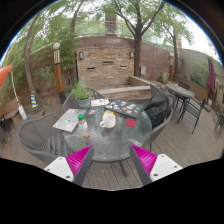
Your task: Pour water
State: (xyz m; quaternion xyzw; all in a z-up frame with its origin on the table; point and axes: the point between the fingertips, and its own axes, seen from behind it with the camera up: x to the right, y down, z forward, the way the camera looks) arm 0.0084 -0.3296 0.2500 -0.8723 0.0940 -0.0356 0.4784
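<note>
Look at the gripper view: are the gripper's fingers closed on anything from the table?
No. The gripper is open and empty, and the glass table with its cups stands beyond the fingers.

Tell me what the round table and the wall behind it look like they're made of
Round table: seemingly glass top, glossy and see-through, decking showing beneath, on a dark, probably metal frame. Wall: stone or brick, rough matte tan blocks in courses. The gripper is open, short of the table.
</note>
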